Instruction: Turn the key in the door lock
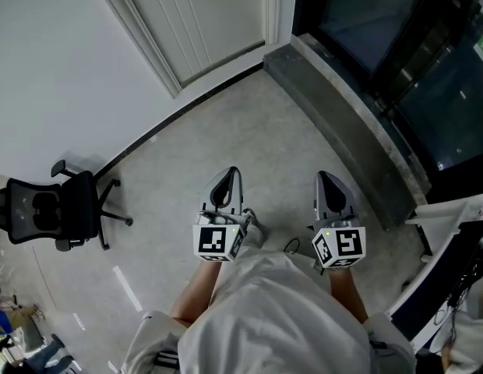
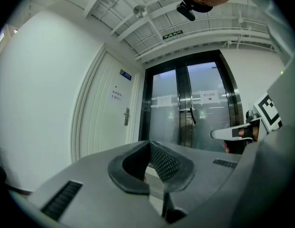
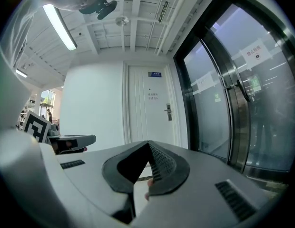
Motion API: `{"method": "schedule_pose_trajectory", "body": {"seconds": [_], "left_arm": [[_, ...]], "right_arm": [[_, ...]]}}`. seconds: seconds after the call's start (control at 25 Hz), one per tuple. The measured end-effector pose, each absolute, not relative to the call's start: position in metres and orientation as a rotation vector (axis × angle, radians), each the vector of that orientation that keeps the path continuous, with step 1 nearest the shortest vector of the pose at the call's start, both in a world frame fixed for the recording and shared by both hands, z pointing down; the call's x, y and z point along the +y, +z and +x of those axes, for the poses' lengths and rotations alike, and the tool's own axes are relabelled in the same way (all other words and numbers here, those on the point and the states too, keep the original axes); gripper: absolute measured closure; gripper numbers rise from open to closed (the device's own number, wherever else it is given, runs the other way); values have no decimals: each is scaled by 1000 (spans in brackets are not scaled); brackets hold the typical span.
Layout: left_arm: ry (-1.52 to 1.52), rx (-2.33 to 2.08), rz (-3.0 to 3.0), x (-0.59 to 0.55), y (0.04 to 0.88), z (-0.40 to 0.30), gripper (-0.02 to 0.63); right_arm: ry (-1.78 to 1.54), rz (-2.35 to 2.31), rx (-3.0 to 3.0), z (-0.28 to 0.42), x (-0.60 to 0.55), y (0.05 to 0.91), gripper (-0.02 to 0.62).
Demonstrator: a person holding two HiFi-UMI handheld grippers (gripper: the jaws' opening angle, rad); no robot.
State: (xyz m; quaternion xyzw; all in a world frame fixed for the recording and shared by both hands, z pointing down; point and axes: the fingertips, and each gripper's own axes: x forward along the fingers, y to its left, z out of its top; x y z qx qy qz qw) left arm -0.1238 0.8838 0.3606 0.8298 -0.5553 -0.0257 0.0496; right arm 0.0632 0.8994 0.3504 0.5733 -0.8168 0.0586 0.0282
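Observation:
The white door (image 1: 202, 22) stands ahead, at the top of the head view. Its handle and lock plate (image 2: 126, 116) shows small and far off in the left gripper view, and again (image 3: 168, 112) in the right gripper view. I cannot make out a key at this distance. My left gripper (image 1: 230, 171) and right gripper (image 1: 326, 176) are held side by side over the floor, both pointing toward the door. The left gripper (image 2: 148, 142) has its jaws together at the tips with nothing between them. The right gripper (image 3: 148, 143) is shut and empty too.
Dark glass double doors (image 2: 192, 103) with steel handles fill the wall right of the white door. A raised grey sill (image 1: 343, 123) runs along their foot. A black office chair (image 1: 47, 209) stands at the left wall. White furniture (image 1: 452, 263) sits at the right edge.

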Motion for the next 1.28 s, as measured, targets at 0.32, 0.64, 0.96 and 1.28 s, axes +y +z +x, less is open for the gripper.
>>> {"method": "schedule_pose_trajectory", "body": {"seconds": [0.32, 0.64, 0.96, 1.28], "left_arm": [[-92, -1648, 2563, 799, 356, -154, 597], [-90, -1616, 2578, 745, 358, -177, 597], [-82, -1607, 2579, 701, 364, -168, 597], [-60, -1664, 2558, 637, 367, -152, 597]], "right_arm": [[193, 1817, -2474, 31, 818, 353, 598], [192, 1855, -2424, 9, 770, 356, 598], [196, 1848, -2426, 13, 723, 361, 598], [200, 1817, -2464, 33, 652, 365, 598]]}}
